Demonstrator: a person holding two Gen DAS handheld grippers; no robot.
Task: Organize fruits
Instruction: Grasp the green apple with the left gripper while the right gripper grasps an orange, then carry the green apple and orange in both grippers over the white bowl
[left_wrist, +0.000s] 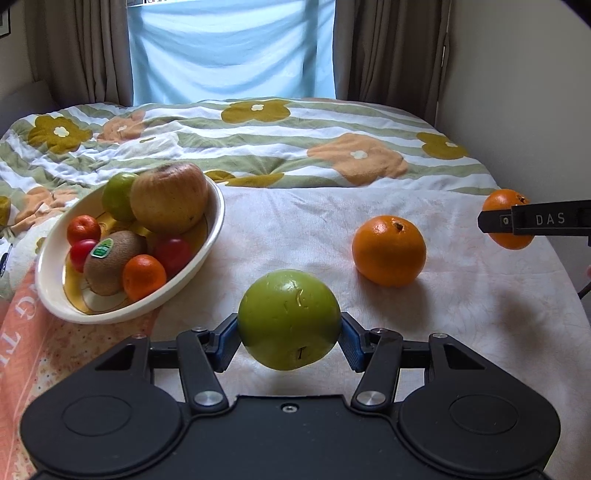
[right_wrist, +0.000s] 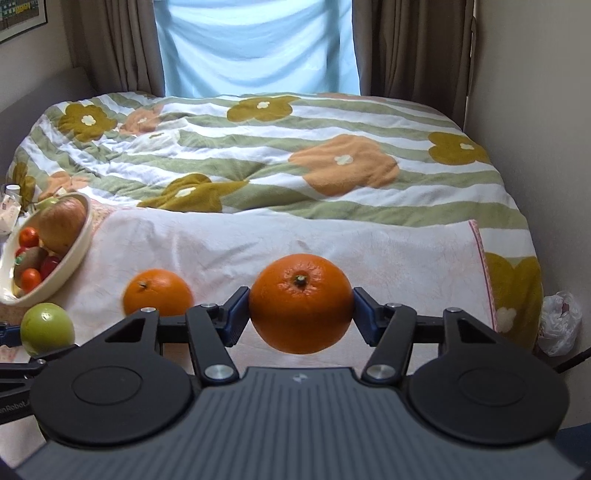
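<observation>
My left gripper (left_wrist: 289, 334) is shut on a green apple (left_wrist: 289, 319), held just above the pale towel (left_wrist: 295, 229). My right gripper (right_wrist: 301, 314) is shut on an orange (right_wrist: 301, 302), its blue pads pressed on both sides. In the left wrist view that orange (left_wrist: 508, 206) shows at the far right, behind a black finger (left_wrist: 535, 221). A second orange (left_wrist: 388, 251) lies loose on the towel between the two grippers. At the left a cream bowl (left_wrist: 155, 308) holds a large apple (left_wrist: 168, 197), a kiwi (left_wrist: 110, 262), a green fruit, small red fruits and small orange ones.
The towel lies over a flowered quilt (right_wrist: 295, 147) on a bed. Curtains and a window stand behind the bed, and a wall runs along its right side. A white plastic bag (right_wrist: 559, 321) sits at the bed's right edge. The bowl (right_wrist: 79, 251) is tilted on rumpled bedding.
</observation>
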